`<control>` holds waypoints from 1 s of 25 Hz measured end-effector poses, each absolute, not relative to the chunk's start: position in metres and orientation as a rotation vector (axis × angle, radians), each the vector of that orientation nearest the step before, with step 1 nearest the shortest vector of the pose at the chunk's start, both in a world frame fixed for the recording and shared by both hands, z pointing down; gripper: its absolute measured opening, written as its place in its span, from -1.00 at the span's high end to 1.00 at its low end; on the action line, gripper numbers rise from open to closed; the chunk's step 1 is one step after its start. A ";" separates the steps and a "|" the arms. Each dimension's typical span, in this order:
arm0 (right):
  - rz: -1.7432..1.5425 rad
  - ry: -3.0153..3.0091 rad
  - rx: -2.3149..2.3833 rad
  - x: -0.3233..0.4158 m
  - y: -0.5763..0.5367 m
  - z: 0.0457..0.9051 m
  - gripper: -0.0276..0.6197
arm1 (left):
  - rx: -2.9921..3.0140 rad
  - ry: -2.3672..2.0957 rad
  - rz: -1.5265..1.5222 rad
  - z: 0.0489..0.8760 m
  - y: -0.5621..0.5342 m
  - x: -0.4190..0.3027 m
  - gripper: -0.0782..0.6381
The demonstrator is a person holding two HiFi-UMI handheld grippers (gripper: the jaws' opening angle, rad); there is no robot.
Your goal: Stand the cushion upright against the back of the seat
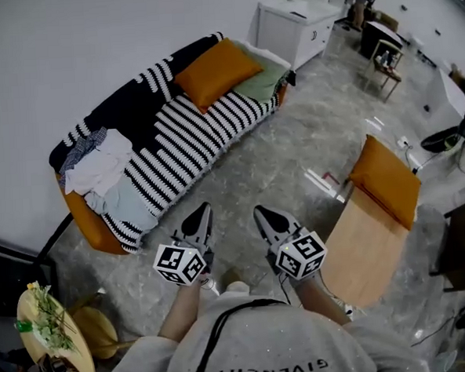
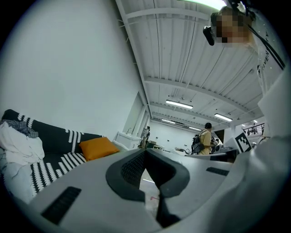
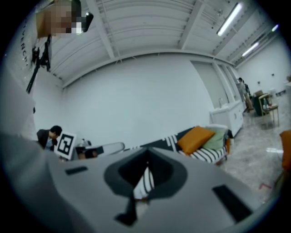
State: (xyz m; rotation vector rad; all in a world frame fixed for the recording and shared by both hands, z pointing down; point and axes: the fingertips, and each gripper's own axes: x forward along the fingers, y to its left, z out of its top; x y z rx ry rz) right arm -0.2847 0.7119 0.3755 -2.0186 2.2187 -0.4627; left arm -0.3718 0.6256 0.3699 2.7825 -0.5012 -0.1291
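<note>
Marble floor (image 1: 278,155) lies between me and the striped sofa (image 1: 174,134); the orange cushion (image 1: 216,71) slants at its far end. My left hand-held gripper (image 1: 202,214) and right hand-held gripper (image 1: 261,216) are closed and empty, I judge because the cushion is beyond reach.

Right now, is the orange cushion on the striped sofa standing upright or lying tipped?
Tipped: the orange cushion lies slanted, its broad face showing upward, resting partly against the dark back of the sofa, not upright.
</note>
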 end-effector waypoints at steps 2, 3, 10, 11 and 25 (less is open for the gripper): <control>-0.464 2.227 -2.010 -0.278 0.691 0.376 0.86 | 2.794 -0.491 -0.123 0.369 0.607 -0.362 0.72; -0.463 2.228 -2.010 -0.275 0.681 0.377 0.86 | 2.797 -0.486 -0.116 0.370 0.598 -0.358 0.72; -0.509 2.214 -2.014 -0.259 0.638 0.390 0.86 | 2.771 -0.461 -0.069 0.387 0.558 -0.335 0.72; -0.514 2.211 -2.018 -0.255 0.635 0.392 0.86 | 2.770 -0.456 -0.067 0.388 0.554 -0.331 0.72; -0.522 2.275 -2.005 -0.175 0.536 0.403 0.86 | 2.748 -0.503 -0.097 0.396 0.457 -0.261 0.72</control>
